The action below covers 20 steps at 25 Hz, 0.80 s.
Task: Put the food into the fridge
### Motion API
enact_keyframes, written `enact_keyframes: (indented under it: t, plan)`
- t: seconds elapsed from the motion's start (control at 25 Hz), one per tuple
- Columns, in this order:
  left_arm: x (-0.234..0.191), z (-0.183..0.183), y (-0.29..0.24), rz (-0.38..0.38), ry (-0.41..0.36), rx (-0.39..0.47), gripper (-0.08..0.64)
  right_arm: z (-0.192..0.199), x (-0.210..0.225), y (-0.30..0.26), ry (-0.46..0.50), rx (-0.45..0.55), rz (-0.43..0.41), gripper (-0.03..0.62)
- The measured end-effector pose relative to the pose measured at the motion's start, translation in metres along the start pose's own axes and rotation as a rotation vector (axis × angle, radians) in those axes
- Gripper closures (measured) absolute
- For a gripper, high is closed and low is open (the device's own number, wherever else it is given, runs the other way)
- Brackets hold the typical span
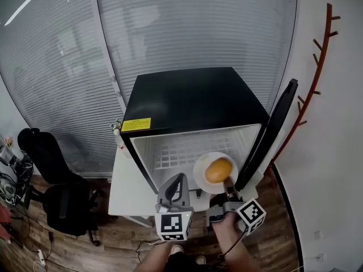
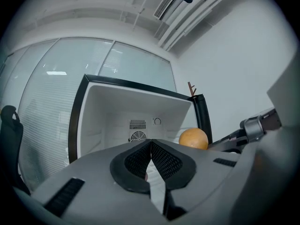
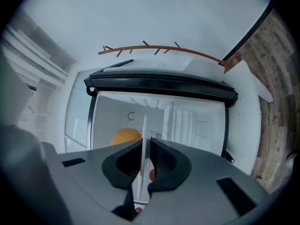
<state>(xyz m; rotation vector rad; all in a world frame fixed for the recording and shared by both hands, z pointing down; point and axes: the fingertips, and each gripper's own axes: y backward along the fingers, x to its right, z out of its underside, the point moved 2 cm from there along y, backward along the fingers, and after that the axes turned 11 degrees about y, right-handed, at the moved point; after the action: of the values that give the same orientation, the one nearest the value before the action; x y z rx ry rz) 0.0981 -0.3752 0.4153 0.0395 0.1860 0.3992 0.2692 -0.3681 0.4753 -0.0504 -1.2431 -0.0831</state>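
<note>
A black mini fridge (image 1: 193,98) stands with its door (image 1: 273,132) swung open to the right, and its white interior (image 2: 117,121) is bare. In front of the opening hangs a white plate (image 1: 199,177) carrying a round orange food item (image 1: 218,170). My right gripper (image 1: 229,190) is shut on the plate's near rim. In the right gripper view the plate edge (image 3: 143,130) runs between the pads, with the orange food (image 3: 124,136) to its left. My left gripper (image 1: 177,181) is shut and holds nothing, just left of the plate. In the left gripper view the food (image 2: 193,138) sits to the right.
The fridge sits on a white table (image 1: 127,188). A black office chair (image 1: 62,200) stands on the wooden floor at the left. A brown branch-shaped coat rack (image 1: 315,78) rises along the right wall. Blinds on a glass wall (image 1: 68,67) are behind the fridge.
</note>
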Motion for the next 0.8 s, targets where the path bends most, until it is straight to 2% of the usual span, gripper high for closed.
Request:
enact_keyframes:
  t: [0.32, 0.8]
  plan:
    - [-0.020, 0.002, -0.023, 0.021, -0.002, 0.002, 0.534, 0.005, 0.001, -0.045, 0.012, 0.013, 0.013, 0.551]
    - [-0.047, 0.004, -0.018, 0.006, 0.003, -0.007, 0.534, 0.030, 0.005, -0.112, 0.060, -0.015, 0.048, 0.551]
